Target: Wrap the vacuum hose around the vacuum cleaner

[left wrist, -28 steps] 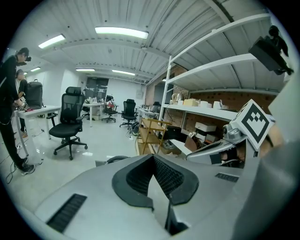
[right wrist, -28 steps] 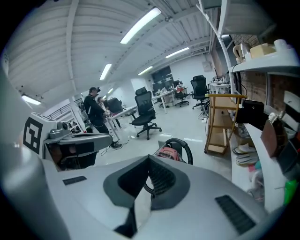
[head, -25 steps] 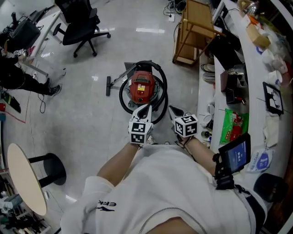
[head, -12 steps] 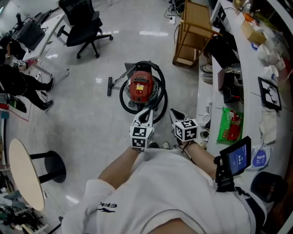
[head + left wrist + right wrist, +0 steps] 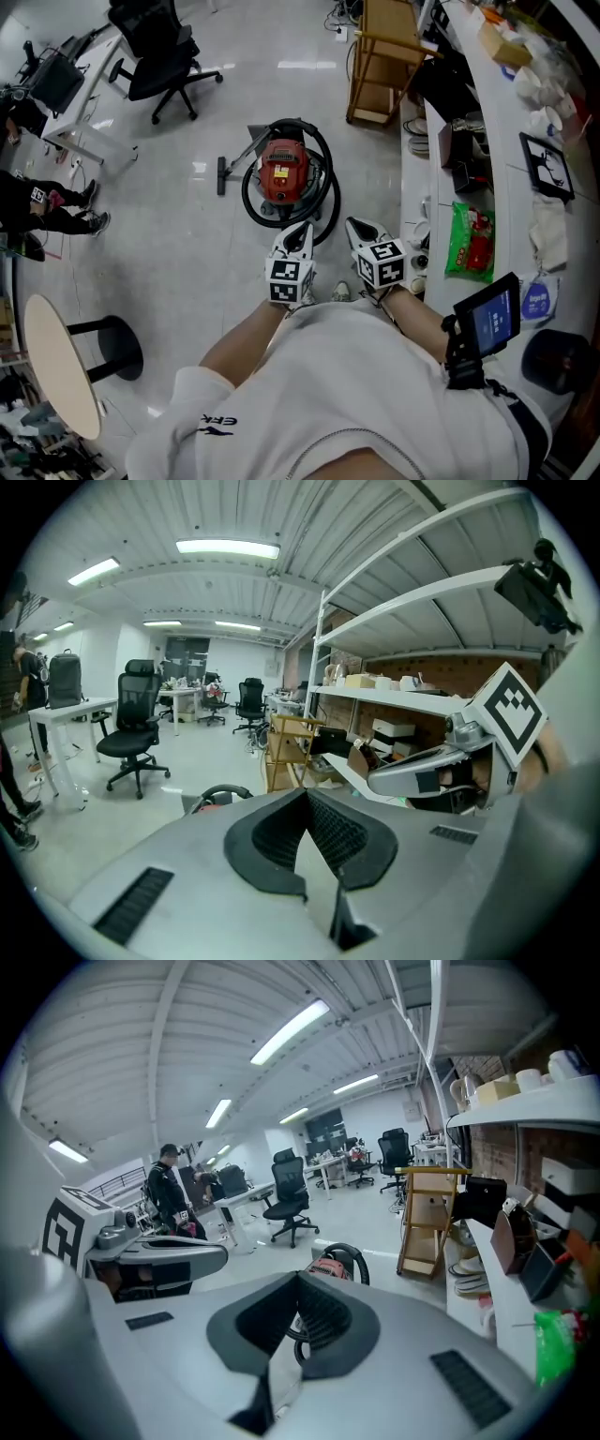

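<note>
Glossy grey floor [image 5: 187,272] fills the head view, with a long white worktop [image 5: 511,202] curving down the 3 o'clock side. On that floor, at 12 o'clock from my claws, sits the vacuum cleaner [image 5: 284,173]. It has a red body ringed by its black vacuum hose [image 5: 330,197], and a wand ending in a floor nozzle [image 5: 222,175] points toward 9 o'clock. My left claw [image 5: 299,231] and right claw [image 5: 358,227] hover side by side short of it, both pinched fully together on nothing. The right gripper view shows the red body and hose arch past its jaw tips, plus a person [image 5: 169,1190] standing at 9 o'clock. The left gripper view catches only a sliver of the vacuum, beside shelving [image 5: 422,602] and an office chair [image 5: 131,733].
</note>
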A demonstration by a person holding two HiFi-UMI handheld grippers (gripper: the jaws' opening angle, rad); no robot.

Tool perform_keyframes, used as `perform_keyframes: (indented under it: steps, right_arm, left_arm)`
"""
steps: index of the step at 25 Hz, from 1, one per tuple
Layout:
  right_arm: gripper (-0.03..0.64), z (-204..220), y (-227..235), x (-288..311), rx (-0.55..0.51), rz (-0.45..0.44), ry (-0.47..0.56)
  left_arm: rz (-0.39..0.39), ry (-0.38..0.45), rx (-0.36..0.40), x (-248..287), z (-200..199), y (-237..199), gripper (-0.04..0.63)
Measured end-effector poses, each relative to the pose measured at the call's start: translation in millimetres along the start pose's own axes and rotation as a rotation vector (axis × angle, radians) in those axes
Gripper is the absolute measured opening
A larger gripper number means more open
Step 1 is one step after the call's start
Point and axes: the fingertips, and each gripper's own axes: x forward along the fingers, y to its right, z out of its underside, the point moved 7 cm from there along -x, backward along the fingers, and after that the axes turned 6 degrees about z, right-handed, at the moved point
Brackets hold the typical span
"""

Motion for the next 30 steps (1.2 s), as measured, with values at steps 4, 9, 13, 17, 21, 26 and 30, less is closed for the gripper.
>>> perform_keyframes:
  steps: [4, 9, 13, 17, 21, 26, 30]
  right_arm:
    - [0.003, 1.2, -9.4, -2.0, -0.005, 0.005, 0.011]
    - [0.003, 2.4, -20.1, -4.9, -0.038, 0.011, 0.019]
    - [0.003, 2.6, -25.4, -5.2, -0.048, 0.024, 0.02]
    - [0.003, 2.5, -32.0, -5.9, -0.058, 0.032, 0.022]
    - [0.003, 4.8, -32.4, -6.8, -0.054, 0.043, 0.019]
    - [0.003, 8.3, -40.5, -3.6, -0.049, 0.046, 0.01]
    - [0.003, 7.7, -43.7, 0.3, -0.049, 0.045, 0.006]
  left_arm:
    - [0.013, 0.003, 0.02, -6.8, -0.2, -1.9, 0.002]
    - [0.022, 0.007, 0.024, -13.9, 4.8, -2.6, 0.003]
    - [0.028, 0.018, 0.022, -18.1, 5.0, -5.1, 0.002]
    - [0.028, 0.026, 0.014, -22.7, 6.7, -8.1, 0.002]
    - [0.032, 0.025, 0.004, -23.1, 10.3, -7.5, 0.003]
    - [0.038, 0.021, 0.005, -27.0, 11.8, -11.8, 0.003]
    - [0.036, 0.02, 0.006, -28.4, 12.3, -16.9, 0.002]
